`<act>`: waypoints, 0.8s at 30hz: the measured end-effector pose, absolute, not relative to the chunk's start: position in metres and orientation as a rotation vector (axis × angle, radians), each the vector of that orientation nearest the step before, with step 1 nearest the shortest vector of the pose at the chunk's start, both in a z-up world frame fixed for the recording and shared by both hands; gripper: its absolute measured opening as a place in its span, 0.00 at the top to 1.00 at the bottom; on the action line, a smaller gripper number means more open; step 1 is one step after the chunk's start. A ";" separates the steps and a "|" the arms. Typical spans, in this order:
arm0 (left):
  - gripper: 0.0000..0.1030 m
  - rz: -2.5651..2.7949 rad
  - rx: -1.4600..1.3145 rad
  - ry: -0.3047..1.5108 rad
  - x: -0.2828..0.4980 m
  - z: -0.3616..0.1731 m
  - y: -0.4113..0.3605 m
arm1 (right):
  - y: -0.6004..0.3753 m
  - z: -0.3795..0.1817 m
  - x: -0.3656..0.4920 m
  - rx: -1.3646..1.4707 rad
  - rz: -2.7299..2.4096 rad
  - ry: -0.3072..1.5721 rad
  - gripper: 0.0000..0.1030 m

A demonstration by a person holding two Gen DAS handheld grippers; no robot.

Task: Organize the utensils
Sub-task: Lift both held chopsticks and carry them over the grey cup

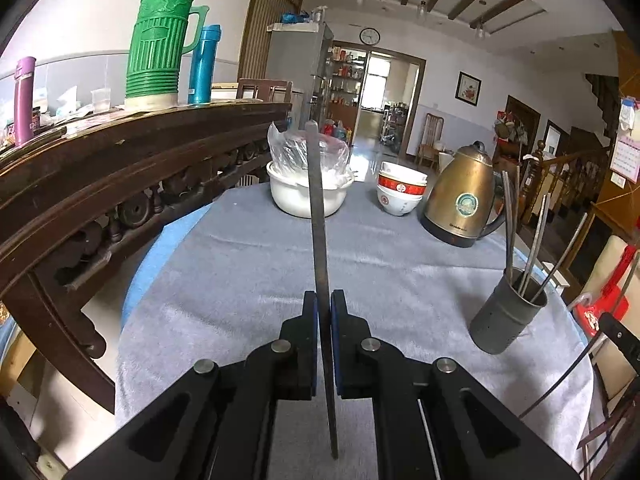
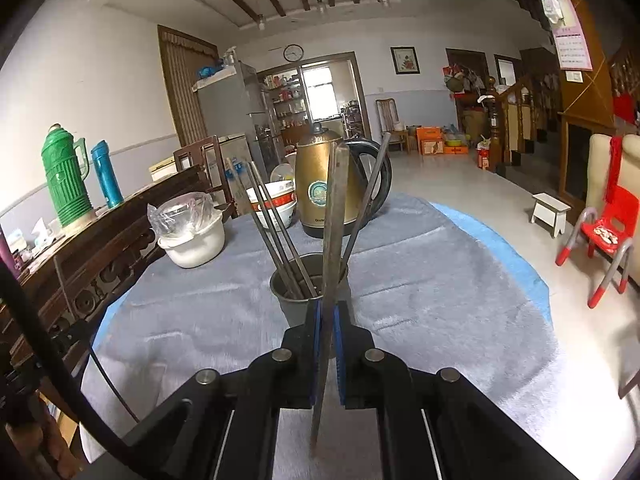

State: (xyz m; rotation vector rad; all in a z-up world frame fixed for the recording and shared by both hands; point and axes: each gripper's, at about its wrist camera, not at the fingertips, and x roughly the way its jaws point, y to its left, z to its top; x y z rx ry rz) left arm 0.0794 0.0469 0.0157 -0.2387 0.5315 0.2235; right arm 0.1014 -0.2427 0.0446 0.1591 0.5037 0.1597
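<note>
A flat metal utensil handle [image 1: 320, 216] stands upright between the pads of the left claw [image 1: 324, 300], which is pinched narrow on it above the grey-clothed worktop [image 1: 248, 264]. The right claw [image 2: 329, 308] likewise clamps a second flat metal utensil [image 2: 334, 216], just in front of the dark utensil cup [image 2: 294, 304], where several metal chopsticks [image 2: 276, 220] lean. Behind stand a brass kettle [image 2: 320, 184], stacked bowls [image 1: 401, 192] and a white pot [image 1: 304, 196].

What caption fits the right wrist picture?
Right tongs clamp a metal chopstick upright before the grey holder.
</note>
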 end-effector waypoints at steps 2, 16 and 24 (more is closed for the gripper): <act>0.93 0.219 -0.246 0.531 0.075 0.016 0.048 | -0.246 0.043 0.098 0.165 0.159 0.506 0.93; 0.94 0.165 -0.324 0.556 0.092 0.039 0.048 | -0.270 0.045 0.105 0.272 0.173 0.529 0.94; 0.94 0.163 -0.266 0.598 0.110 0.044 0.023 | -0.279 0.051 0.108 0.315 0.185 0.532 0.94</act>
